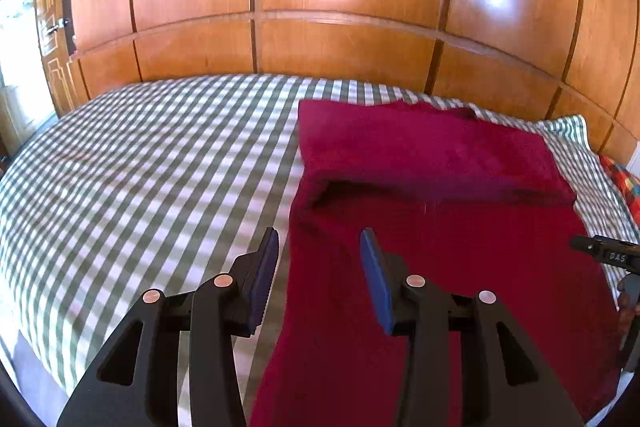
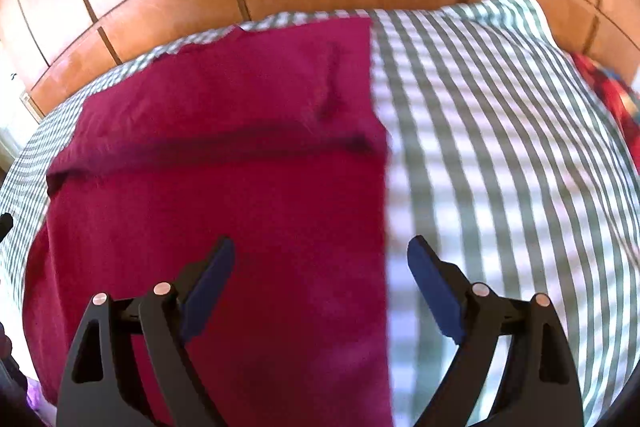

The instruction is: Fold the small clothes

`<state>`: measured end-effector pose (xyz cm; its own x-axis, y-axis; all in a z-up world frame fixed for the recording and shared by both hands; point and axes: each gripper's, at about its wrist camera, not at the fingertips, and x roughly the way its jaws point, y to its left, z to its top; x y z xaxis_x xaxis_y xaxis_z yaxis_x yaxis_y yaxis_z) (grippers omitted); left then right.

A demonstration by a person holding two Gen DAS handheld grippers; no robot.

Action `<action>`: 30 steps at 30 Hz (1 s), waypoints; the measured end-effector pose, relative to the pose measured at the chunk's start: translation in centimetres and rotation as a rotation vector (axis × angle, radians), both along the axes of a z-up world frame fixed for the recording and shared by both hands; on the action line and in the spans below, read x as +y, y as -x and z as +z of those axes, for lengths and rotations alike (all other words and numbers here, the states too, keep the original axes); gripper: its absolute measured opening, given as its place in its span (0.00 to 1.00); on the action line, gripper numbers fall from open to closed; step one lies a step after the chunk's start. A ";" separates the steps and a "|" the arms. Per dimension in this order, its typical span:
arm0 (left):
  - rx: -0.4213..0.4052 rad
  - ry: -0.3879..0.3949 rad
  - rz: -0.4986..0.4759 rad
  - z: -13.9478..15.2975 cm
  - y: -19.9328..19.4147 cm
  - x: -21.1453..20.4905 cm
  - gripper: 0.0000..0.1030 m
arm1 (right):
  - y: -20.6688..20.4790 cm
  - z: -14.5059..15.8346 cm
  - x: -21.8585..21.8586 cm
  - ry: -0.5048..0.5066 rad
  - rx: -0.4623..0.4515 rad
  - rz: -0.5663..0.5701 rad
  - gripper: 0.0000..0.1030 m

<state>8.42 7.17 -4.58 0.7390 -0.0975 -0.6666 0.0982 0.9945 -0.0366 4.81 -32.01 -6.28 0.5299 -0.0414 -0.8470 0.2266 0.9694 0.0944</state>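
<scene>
The dark red cloth [image 1: 436, 227] is lying flat on the checked bed [image 1: 140, 163], partly folded. The left gripper [image 1: 320, 243] and right gripper [image 2: 320, 247] are hanging wide open over its side edges, holding nothing.

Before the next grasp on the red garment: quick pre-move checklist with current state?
1. Left gripper open: ok, jaws apart, nothing between them.
2. Right gripper open: ok, jaws wide, nothing held.
3. Left gripper lined up on an edge: ok, it straddles the left edge of the red garment.
4. Right gripper lined up on an edge: ok, the garment's right edge runs between its fingers.
5. Garment flat on the checked bedsheet: mostly ok; one cross fold lies over the far part, with a small crease near the right side.
6. Near hem of the garment: cannot tell, it runs out of both views.
</scene>
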 end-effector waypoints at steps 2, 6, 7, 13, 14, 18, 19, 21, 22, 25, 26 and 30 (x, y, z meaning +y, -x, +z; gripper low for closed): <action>0.020 -0.006 0.004 -0.9 0.5 0.4 0.40 | 1.7 -0.3 -0.7 -0.021 0.014 -0.010 0.86; 0.080 -0.005 0.021 -2.7 1.6 1.5 0.40 | 4.5 -0.1 -0.7 -0.038 0.037 0.012 0.86; 0.094 -0.005 0.025 -3.2 2.1 2.0 0.40 | 5.4 0.0 -0.7 -0.045 0.045 0.021 0.86; 0.177 0.059 -0.022 -5.2 5.7 4.7 0.46 | 10.4 0.2 0.0 -0.110 0.093 0.091 0.84; 0.176 0.070 -0.039 -5.2 6.6 5.0 0.46 | 11.4 0.2 0.2 -0.117 0.101 0.103 0.80; 0.220 0.108 -0.107 -5.2 8.9 5.2 0.46 | 14.7 0.5 0.7 -0.154 0.138 0.143 0.54; 0.235 0.119 -0.131 -5.2 9.4 5.0 0.46 | 15.4 0.4 0.8 -0.169 0.151 0.152 0.45; 0.254 0.096 -0.184 -5.5 10.7 4.2 0.42 | 16.7 0.1 1.2 -0.202 0.179 0.177 0.36; 0.262 0.082 -0.204 -5.6 11.1 3.8 0.38 | 17.2 -0.1 1.7 -0.205 0.199 0.200 0.31; 0.293 0.094 -0.239 -5.8 11.8 3.9 0.13 | 17.6 -0.3 2.4 -0.225 0.228 0.247 0.16; 0.311 0.127 -0.248 -5.6 11.8 4.1 0.10 | 17.6 -0.1 2.6 -0.255 0.225 0.259 0.11; 0.315 0.353 -0.264 -3.3 10.9 6.0 0.09 | 16.4 2.2 2.9 -0.399 0.134 0.288 0.09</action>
<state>-2.51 13.19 -7.93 0.4282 -0.5113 -0.7451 0.2734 0.8592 -0.4325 -11.60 -29.10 -4.06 0.3578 0.4313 -0.8282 -0.0092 0.8885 0.4587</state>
